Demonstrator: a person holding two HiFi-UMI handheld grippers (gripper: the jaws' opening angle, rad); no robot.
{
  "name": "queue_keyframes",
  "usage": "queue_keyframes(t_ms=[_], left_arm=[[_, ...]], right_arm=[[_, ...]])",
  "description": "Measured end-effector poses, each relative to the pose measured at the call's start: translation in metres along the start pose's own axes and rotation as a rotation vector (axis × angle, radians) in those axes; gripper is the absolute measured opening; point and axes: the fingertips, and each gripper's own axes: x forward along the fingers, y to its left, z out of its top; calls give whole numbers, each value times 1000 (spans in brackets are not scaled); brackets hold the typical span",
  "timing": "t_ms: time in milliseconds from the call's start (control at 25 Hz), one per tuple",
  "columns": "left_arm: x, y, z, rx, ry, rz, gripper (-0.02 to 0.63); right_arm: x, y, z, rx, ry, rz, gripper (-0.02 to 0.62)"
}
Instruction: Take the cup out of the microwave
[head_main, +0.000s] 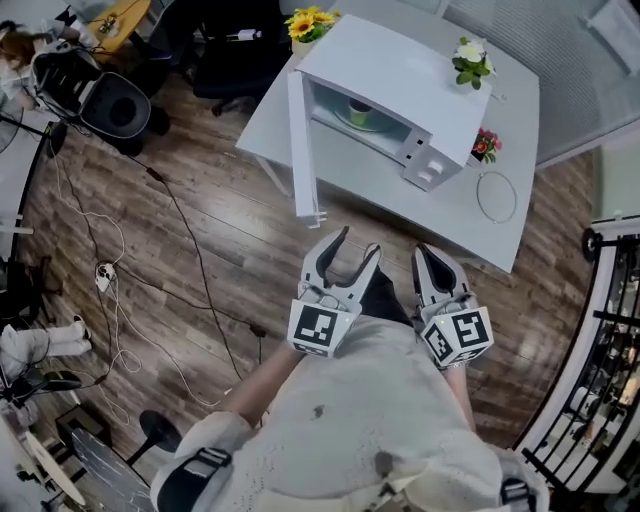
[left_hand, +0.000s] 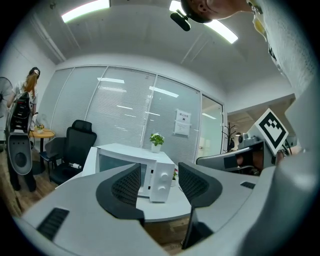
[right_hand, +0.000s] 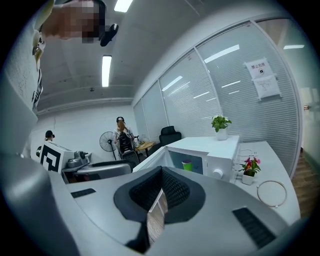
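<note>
Two grippers short of counter (head_main: 440, 215): left gripper (head_main: 358, 242) jaws wide apart, empty, ready for cup (head_main: 360, 112) inside open-doored microwave (head_main: 400, 70); right gripper (head_main: 432, 252) jaws closed, empty.

The wooden floor (head_main: 200, 250) under me gleams; the white counter (head_main: 520, 180) and microwave (head_main: 400, 75) look smooth. My left hand-held gripper (head_main: 358, 242) is matt grey plastic, its black pads (left_hand: 125, 186) ribbed.
</note>
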Motion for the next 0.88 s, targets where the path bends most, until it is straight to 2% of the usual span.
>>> queue_keyframes(t_ms=[600,880], left_arm=[[99,32,3,6,24,147,236],[142,44,-8,-30,24,231,236]], right_arm=[[82,-81,43,-38,26,151,8],[105,-114,54,-71,28,215,8]])
